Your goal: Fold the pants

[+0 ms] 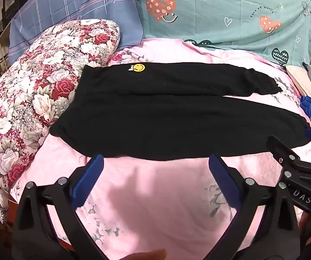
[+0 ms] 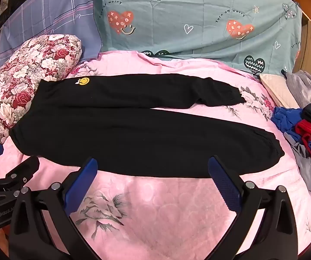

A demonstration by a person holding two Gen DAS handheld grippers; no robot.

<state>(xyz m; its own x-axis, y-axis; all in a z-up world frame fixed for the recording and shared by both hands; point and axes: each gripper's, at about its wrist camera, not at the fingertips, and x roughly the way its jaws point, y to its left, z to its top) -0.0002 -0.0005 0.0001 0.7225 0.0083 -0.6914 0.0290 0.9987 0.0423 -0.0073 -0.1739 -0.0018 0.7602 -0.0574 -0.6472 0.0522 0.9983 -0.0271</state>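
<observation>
Black pants (image 1: 166,112) lie flat, unfolded, on the pink bedsheet (image 1: 155,205). Left hand-held gripper (image 1: 155,173) and right hand-held gripper (image 2: 153,175): jaws spread wide, empty, just short of the pants' near edge.

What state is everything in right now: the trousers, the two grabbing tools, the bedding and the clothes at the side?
Black fabric pants with a yellow smiley patch: unfolded, spread flat, legs apart at the cuffs.
Left gripper: fingers open, empty, short of the pants.
Right gripper: fingers open, empty, at the pants' near edge.
Pink floral bedsheet: spread, lightly creased.
Red-and-white floral pillow: lying beside the waistband.
Blue, red and grey clothes pile: crumpled, unfolded.
</observation>
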